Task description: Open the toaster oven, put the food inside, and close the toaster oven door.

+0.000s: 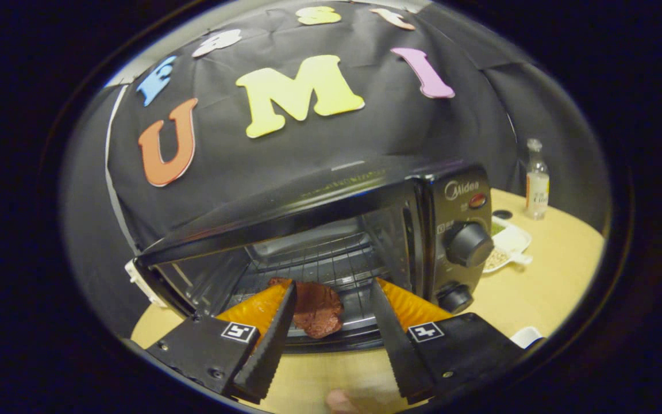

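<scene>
Gripper view. The toaster oven (331,253) stands on the bench (538,287) with its cavity exposed; the door itself cannot be made out here. The food (318,309), a dark reddish-brown piece, lies on the wire rack (319,261) at the front of the cavity. The gripper (334,305) is spread wide, fingers on either side of the food and apparently clear of it, gripping nothing.

Assessment: placement appears complete; the step in hand is likely withdrawal, then closing the door. The gripper should back straight out, fingers kept apart, so neither drags the food off the rack or catches the oven's front edge.

Surroundings: control knobs (468,244) on the oven panel at 3 o'clock of the gripper. Beyond them, at 2 o'clock, a white dish (509,244) and a clear bottle (537,181), well apart from the working path. A fingertip (339,401) shows at 6 o'clock. Nothing obstructs the retreat.
</scene>
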